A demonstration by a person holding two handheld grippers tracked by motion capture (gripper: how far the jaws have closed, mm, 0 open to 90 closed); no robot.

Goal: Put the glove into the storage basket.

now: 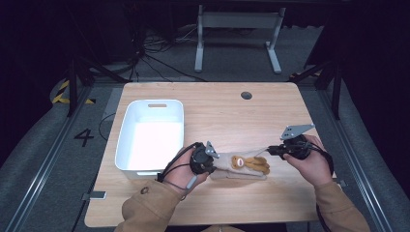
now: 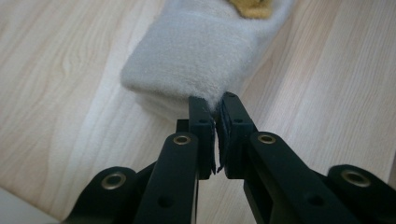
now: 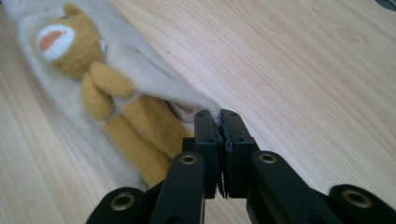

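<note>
A folded cream fleece cloth (image 1: 240, 168) bearing a brown teddy bear figure (image 1: 249, 163) is seen lying on the wooden worktop (image 1: 227, 111), near the front edge and a little right of centre. It is stretched between the two grippers, with its long side running left to right.

The left gripper (image 1: 211, 159) is held at the left end of the cloth. In the left gripper view its jaws are drawn almost together, and a thin edge of the cloth (image 2: 201, 51) is pinched between the pads at the near corner of the folded end. The rest of that end rests flat on the wood.

The right gripper (image 1: 271, 150) is held at the right end of the cloth, its jaws pointing left. In the right gripper view the jaws are likewise closed to a narrow slit, and a corner of the cloth (image 3: 140, 70) is clamped between them, just beside the bear's legs (image 3: 140, 133). The bear's head (image 3: 60, 44) is seen farther off, towards the left gripper's end, with its light muzzle showing.

A white plastic bin (image 1: 151, 137) stands on the left part of the worktop, just beside the left hand (image 1: 181, 169) and apart from the cloth. A small round hole (image 1: 246, 95) is set into the far side of the worktop. The right hand (image 1: 312, 164) is kept near the right edge.
</note>
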